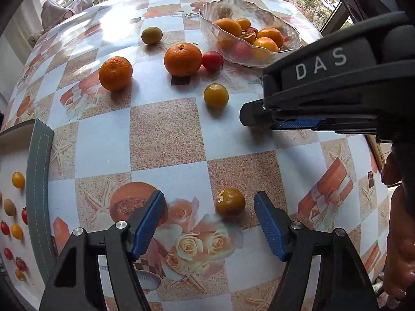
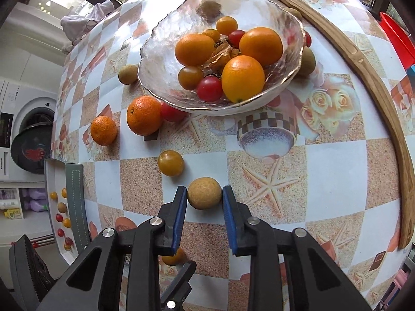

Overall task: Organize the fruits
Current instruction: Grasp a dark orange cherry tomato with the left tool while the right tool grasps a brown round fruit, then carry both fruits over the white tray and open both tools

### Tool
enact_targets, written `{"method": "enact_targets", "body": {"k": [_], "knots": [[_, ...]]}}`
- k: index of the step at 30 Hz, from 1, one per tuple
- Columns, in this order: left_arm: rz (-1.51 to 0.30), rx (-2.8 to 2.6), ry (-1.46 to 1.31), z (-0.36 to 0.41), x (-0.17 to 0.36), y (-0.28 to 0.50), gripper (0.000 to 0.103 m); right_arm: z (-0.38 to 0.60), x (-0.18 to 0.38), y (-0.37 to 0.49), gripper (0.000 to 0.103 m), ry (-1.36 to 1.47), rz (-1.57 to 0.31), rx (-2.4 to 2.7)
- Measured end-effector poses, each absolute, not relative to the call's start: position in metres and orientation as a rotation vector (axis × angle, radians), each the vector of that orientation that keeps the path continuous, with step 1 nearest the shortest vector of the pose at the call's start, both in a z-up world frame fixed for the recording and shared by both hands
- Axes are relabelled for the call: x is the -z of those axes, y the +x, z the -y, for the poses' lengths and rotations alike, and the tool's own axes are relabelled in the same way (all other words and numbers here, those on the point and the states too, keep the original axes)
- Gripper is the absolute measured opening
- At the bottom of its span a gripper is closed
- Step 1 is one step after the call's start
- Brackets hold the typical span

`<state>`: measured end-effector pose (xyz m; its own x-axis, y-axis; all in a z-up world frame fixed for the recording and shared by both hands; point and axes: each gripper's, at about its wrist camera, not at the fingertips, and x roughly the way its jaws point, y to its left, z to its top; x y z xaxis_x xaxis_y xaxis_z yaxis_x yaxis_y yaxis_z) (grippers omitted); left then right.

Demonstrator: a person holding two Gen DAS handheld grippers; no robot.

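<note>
Your right gripper (image 2: 204, 207) has its blue pads on either side of a tan, rough-skinned round fruit (image 2: 205, 193), both pads touching it, so the jaws are pinching that fruit just above the checked tablecloth (image 2: 334, 160). Your left gripper (image 1: 210, 223) is spread wide, with a small orange-yellow fruit (image 1: 230, 201) lying on the cloth between the fingers, nearer the right one and touching neither. Ahead of your right gripper sits the glass bowl (image 2: 166, 59), holding three large oranges, several small yellow and red fruits and a dry papery husk. Loose on the cloth to the bowl's left are two mandarins (image 2: 144, 115), a red tomato (image 2: 171, 112) tucked against the bowl's edge, a greenish-brown fruit (image 2: 128, 74) and a yellow cherry tomato (image 2: 171, 163). Another greenish fruit (image 2: 307, 61) rests against the bowl's right side. A fruit-printed card (image 1: 13, 207) lies at the table's left edge.
</note>
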<state>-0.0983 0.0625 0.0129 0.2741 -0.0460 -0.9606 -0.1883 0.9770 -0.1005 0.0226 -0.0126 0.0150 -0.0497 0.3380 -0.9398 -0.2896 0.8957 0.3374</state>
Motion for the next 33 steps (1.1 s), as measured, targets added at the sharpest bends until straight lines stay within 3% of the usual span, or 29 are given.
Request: {"method": "enact_targets", "body": {"k": [2, 5, 6, 7, 15, 33], "knots": [[-1.291, -0.108, -0.188, -0.058, -0.013, -0.095, 0.066, 0.018, -0.015, 0.022, 0.03, 0.048, -1.54, -0.502], [-1.279, -0.078, -0.198, -0.059, -0.015, -0.093, 0.042, 0.025, -0.016, 0.021, 0.03, 0.054, -1.54, -0.49], [-1.28, -0.039, -0.225, -0.059, -0.016, -0.093, 0.027, 0.027, -0.016, 0.02, 0.03, 0.057, -1.541, -0.487], [-1.291, -0.015, -0.237, -0.061, -0.019, -0.093, 0.022, 0.029, -0.016, 0.019, 0.03, 0.06, -1.541, -0.482], [-1.323, 0.016, -0.373, -0.092, -0.022, -0.121, 0.022, 0.043, -0.026, -0.005, 0.03, 0.076, -1.534, -0.463], [-1.271, -0.022, -0.348, -0.139, -0.078, -0.165, 0.022, 0.026, -0.064, -0.078, 0.03, 0.029, -1.551, -0.504]]}}
